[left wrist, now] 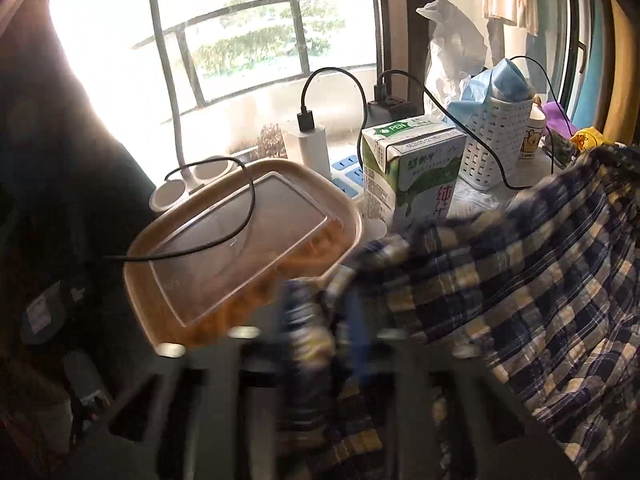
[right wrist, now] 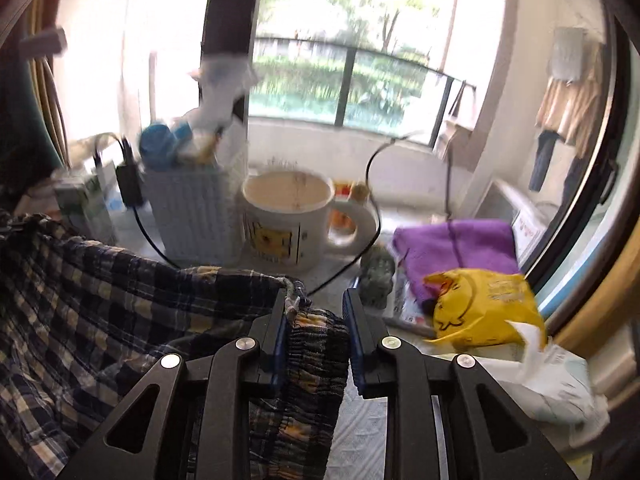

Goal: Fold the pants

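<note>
The plaid pants (right wrist: 120, 304) hang stretched between both tools, above the cluttered windowsill. The right gripper (right wrist: 316, 300) pinches the gathered waistband (drawstring poking out beside one finger). The left gripper (left wrist: 320, 312) is blurred but clamps a fabric bunch, beside a lidded food container (left wrist: 240, 248) and milk carton (left wrist: 416, 172).

The pants (right wrist: 80, 300) are thin woven plaid cloth, crinkled and matt. The right claw (right wrist: 316, 332) is smooth black plastic with shiny metal screws (its pads are blue). The mug (right wrist: 288, 224) is glossy ceramic. The towel (right wrist: 456, 248) is soft purple cloth, the bag (right wrist: 484, 304) glossy yellow plastic. The box (left wrist: 244, 248) has a clear plastic lid; the carton (left wrist: 416, 168) is smooth printed card; the basket (left wrist: 496, 140) is white perforated plastic.
</note>
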Demonstrator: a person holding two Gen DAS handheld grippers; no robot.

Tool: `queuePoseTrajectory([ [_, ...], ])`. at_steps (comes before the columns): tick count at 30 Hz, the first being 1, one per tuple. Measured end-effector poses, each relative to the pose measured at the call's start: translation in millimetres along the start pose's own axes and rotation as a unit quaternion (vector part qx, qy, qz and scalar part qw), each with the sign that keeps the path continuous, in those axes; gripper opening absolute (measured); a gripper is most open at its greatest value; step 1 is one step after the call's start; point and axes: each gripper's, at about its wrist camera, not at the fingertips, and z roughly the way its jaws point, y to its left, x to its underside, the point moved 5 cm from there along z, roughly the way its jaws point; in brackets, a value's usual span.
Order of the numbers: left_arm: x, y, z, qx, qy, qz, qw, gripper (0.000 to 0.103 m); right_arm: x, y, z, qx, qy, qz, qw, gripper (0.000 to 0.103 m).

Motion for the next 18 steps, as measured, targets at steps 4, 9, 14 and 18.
queuePoseTrajectory([
  [4, 12, -2, -36, 0.010, -0.016, -0.006, 0.9998, 0.081, 11, 5, 5, 0.008, 0.025, -0.024, 0.999, 0.052],
  [9, 44, -17, -85, 0.037, -0.014, -0.013, 0.9991, 0.081, 26, -1, -41, -0.008, 0.000, -0.001, 1.000, 0.080],
  [14, 91, -39, -108, 0.089, 0.006, -0.041, 0.9952, 0.081, 57, -3, -89, -0.021, 0.001, 0.023, 1.000, 0.080],
  [18, 121, -51, -102, 0.112, 0.033, -0.068, 0.9908, 0.081, 99, -4, -121, -0.027, 0.018, 0.038, 0.999, 0.080],
])
